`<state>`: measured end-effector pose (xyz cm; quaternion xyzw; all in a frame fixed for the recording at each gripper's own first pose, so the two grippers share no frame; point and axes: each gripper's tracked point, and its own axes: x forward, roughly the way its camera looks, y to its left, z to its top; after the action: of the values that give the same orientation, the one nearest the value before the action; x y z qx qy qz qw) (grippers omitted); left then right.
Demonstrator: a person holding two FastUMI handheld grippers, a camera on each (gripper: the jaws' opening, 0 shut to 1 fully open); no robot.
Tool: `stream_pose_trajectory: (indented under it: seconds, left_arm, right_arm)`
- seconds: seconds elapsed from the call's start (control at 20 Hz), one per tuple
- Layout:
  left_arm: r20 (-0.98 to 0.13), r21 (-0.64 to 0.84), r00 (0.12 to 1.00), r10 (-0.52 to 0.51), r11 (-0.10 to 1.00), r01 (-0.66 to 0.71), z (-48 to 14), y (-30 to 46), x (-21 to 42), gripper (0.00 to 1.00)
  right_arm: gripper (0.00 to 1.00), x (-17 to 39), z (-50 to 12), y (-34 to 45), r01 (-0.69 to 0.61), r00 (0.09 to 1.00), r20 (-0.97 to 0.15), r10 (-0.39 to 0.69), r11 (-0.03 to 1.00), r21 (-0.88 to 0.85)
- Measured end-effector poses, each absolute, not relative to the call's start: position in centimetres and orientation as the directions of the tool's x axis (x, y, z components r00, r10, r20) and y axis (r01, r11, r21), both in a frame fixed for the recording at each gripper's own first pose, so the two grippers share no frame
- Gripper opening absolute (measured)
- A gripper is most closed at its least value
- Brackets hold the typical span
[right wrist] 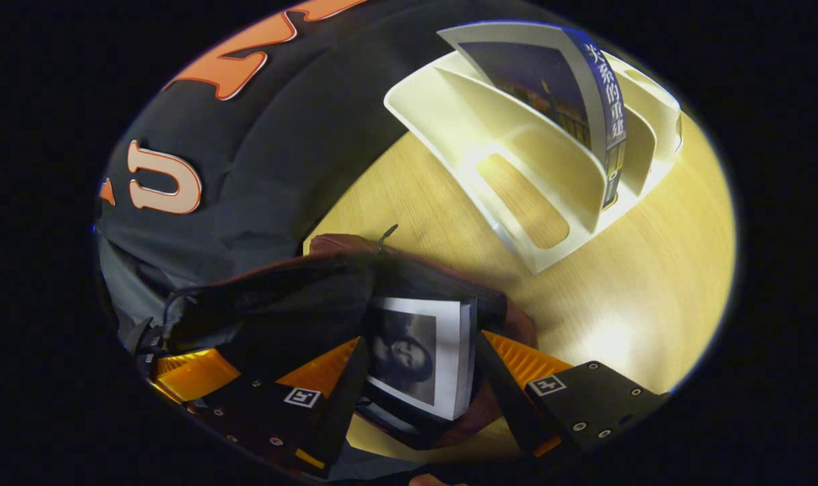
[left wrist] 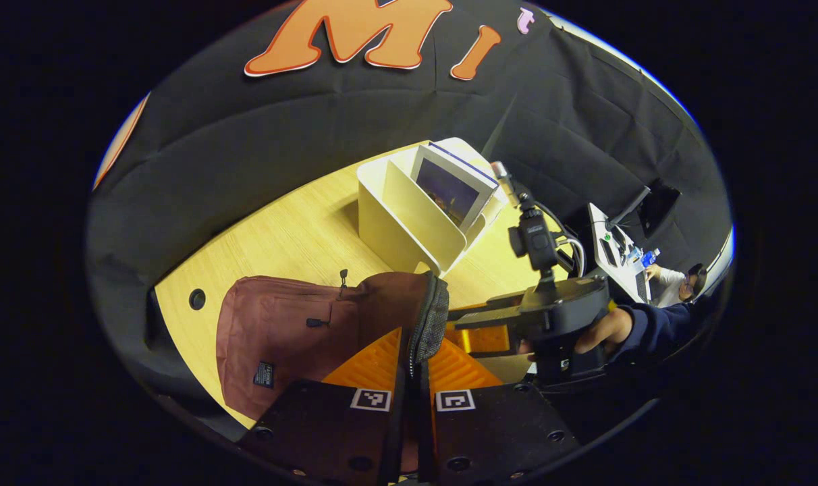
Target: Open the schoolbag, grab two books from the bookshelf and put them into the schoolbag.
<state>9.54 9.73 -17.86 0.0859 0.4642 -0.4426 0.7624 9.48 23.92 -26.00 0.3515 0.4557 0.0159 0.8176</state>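
Note:
The maroon schoolbag (left wrist: 281,324) lies on the wooden table (left wrist: 294,236). My left gripper (left wrist: 412,341) is shut on the bag's mesh-lined rim (left wrist: 430,317), holding its mouth up. In the right gripper view a book with a black-and-white cover (right wrist: 416,358) lies cover-up inside the bag's mouth (right wrist: 328,246). My right gripper (right wrist: 420,341) stands open above that book, one finger to each side. A hand holds the right gripper (left wrist: 480,327) just right of the bag. The cream bookshelf (left wrist: 409,216) (right wrist: 517,169) holds another book (left wrist: 449,192) (right wrist: 584,74), leaning in a slot.
The shelf stands at the table's far side, a short way beyond the bag. A round cable hole (left wrist: 197,299) sits near the table's left edge. Off to the right is a desk with a monitor (left wrist: 655,202) and a seated person (left wrist: 675,283).

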Motion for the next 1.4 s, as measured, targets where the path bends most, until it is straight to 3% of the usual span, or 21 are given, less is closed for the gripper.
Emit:
stream_pose_trajectory:
  seconds: [0.15,0.5,0.7,1.1,1.4]
  left_arm:
    - [-0.787,-0.286,0.173,-0.593,0.598,0.749,-18.2,9.7,9.5,0.10]
    - [-0.785,-0.319,0.171,-0.596,0.624,0.713,-19.4,9.2,9.5,0.10]
    - [-0.785,-0.340,0.165,-0.597,0.638,0.691,-20.2,8.9,9.5,0.10]
    - [-0.802,-0.343,0.187,-0.567,0.694,0.633,-21.1,8.9,9.9,0.10]
    - [-0.826,-0.340,0.201,-0.527,0.750,0.567,-22.3,9.2,10.4,0.10]
  right_arm:
    - [0.95,9.0,-23.7,21.4,0.256,0.584,-0.745,0.322,0.798,0.545]
    - [0.98,9.2,-17.4,11.7,0.223,0.587,-0.800,0.122,0.926,0.304]
    - [0.98,10.1,-14.1,8.3,0.171,0.569,-0.820,0.067,0.965,0.198]
    - [0.98,15.1,-10.0,4.4,0.059,0.531,-0.846,0.044,0.994,0.088]
    - [0.98,19.1,-13.3,3.9,-0.007,0.437,-0.895,0.086,0.996,0.092]
